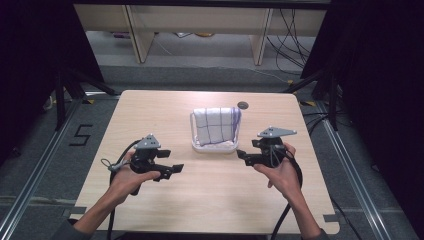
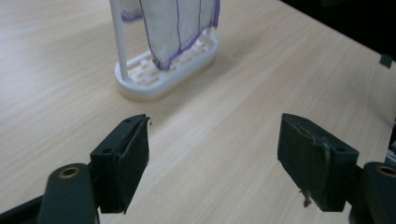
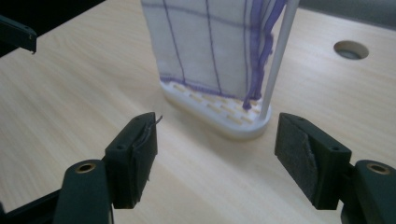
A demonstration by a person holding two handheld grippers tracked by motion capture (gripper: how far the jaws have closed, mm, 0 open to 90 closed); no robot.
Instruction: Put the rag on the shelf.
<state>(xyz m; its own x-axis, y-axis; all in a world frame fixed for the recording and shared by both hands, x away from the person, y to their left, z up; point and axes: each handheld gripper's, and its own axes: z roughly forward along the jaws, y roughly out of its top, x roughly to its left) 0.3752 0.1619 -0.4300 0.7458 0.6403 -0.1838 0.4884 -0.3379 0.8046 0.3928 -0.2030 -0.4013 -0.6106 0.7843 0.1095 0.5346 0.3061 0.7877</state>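
Pale wood forms the table (image 1: pixel 210 195), and near its middle stands a white rack (image 1: pixel 214 146) with a white cloth (image 1: pixel 216 125) lined in purple draped over it. The left hand (image 1: pixel 131 176) reaches in from the near edge, forearm angled toward the rack, holding the left gripper (image 1: pixel 169 169) near the rack's left side, jaws spread wide and empty. The right hand (image 1: pixel 278 170) holds the right gripper (image 1: pixel 244 155) just beside the rack's right end, jaws likewise wide apart with nothing between them. Both grippers point inward at the rack, apart from it. A round hole (image 1: pixel 243 105) lies in the tabletop behind the rack.
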